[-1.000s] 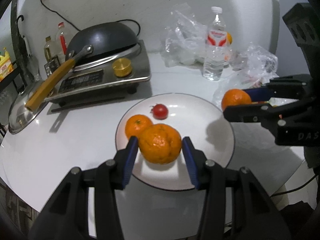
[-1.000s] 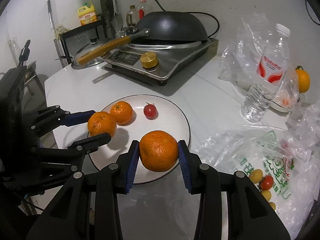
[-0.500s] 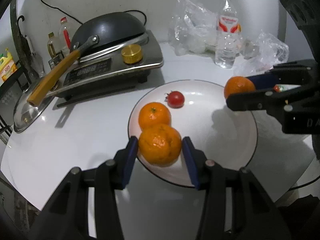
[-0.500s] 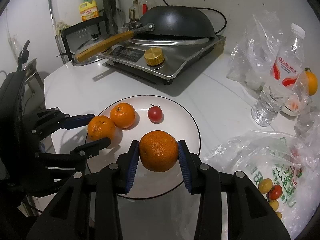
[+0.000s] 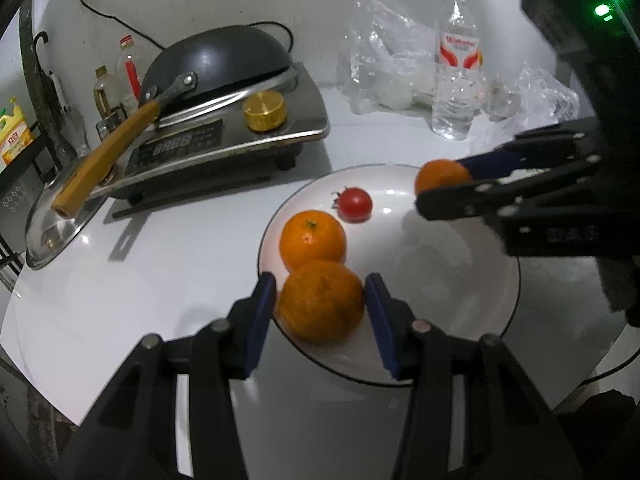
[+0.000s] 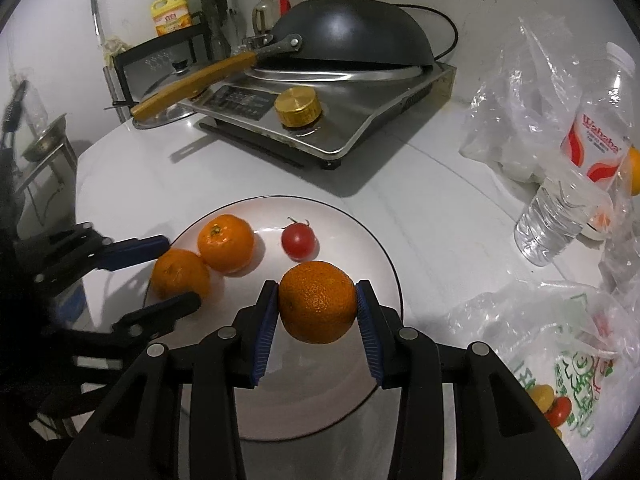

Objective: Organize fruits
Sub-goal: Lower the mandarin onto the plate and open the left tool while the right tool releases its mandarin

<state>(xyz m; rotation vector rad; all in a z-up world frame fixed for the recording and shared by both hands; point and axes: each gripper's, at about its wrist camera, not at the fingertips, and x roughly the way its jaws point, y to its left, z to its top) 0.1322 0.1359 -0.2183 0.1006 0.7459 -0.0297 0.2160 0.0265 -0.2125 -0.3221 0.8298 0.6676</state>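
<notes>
A white plate holds a loose orange and a cherry tomato. My left gripper is shut on a second orange low over the plate's near-left rim, right beside the loose orange. My right gripper is shut on a third orange, held above the plate's right half, close to the tomato.
An induction cooker with an upturned black wok and a gold knob stands behind the plate. A water bottle and clear plastic bags, one holding small tomatoes, lie to the right. A pot lid rests at the left.
The right gripper has carried its orange further in over the plate and a little lower. The left gripper's orange has shifted slightly toward the plate's left rim.
</notes>
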